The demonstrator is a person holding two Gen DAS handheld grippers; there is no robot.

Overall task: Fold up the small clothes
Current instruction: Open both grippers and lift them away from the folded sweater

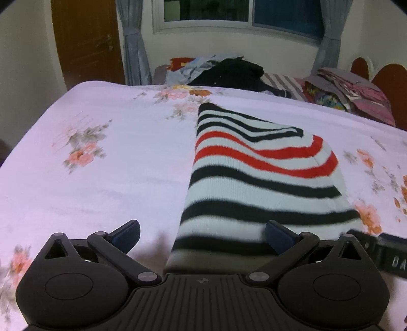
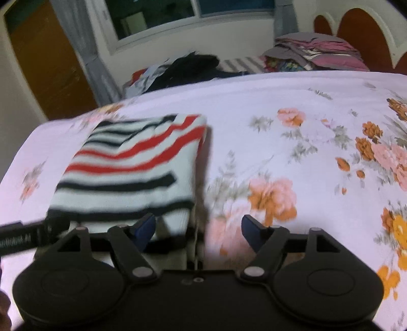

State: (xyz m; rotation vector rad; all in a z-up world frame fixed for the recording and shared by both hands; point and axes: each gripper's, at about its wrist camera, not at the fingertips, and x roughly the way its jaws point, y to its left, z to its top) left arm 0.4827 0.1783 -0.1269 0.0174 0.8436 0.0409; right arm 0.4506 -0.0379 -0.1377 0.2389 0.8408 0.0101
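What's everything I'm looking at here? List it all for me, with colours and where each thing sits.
Folded knitted garment: one, white with black and red stripes, on the bed near both grippers.
Floral bedsheet: one, pale lilac with pink and orange flowers, covering the bed.
Unfolded clothes heap: one, mostly black and blue, far edge.
Folded clothes stack: one, pink and grey, far right.
Wooden door: one, brown, left.
Window: one, grey curtains beside it.
Left gripper: black, jaws open, garment's near edge between them.
Right gripper: black, jaws open.
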